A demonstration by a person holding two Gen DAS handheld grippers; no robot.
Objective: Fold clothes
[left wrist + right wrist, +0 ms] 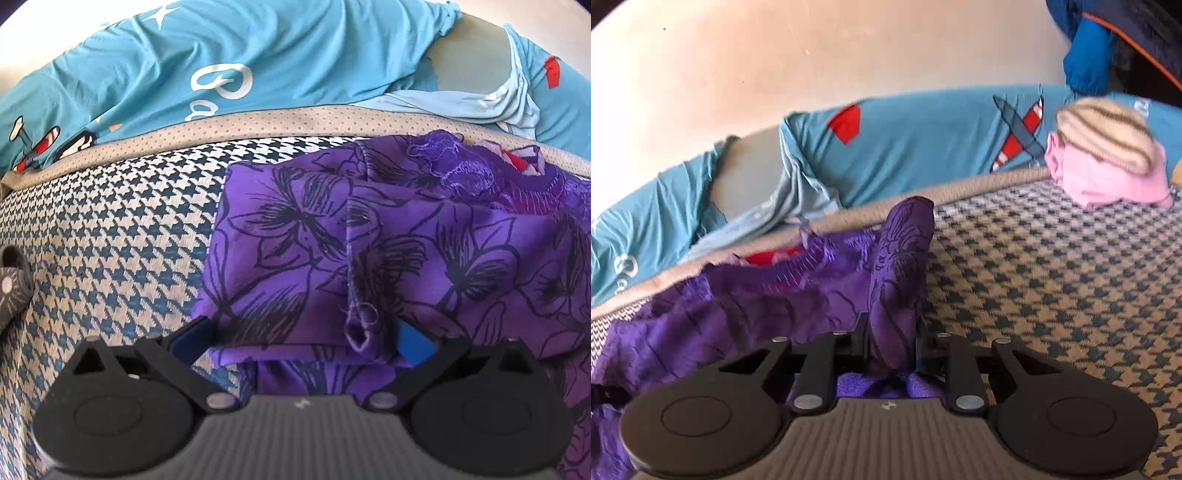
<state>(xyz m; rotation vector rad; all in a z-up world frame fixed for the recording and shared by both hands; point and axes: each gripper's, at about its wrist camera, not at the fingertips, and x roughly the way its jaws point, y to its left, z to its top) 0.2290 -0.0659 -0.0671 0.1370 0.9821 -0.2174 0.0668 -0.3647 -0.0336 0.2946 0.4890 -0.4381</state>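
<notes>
With your right gripper (892,350) pinching the purple floral garment (369,240) and your left gripper (301,332) spread wide around its near edge, keep that fabric taut toward 12 o'clock.

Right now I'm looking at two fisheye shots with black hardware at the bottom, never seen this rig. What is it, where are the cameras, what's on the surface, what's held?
There is no robot here: a person holds a two-finger gripper in each hand, and a camera on each looks forward along its fingers. The black parts are the grippers themselves.

Left wrist view: the left gripper has its fingers spread wide, with a fold of the purple garment lying between them.

Right wrist view: the right gripper is pinching a bunched strip of the same garment.

The garment lies on a houndstooth cover. Behind it is a blue sheet. A pink cloth with a striped knit on top sits far right.
</notes>
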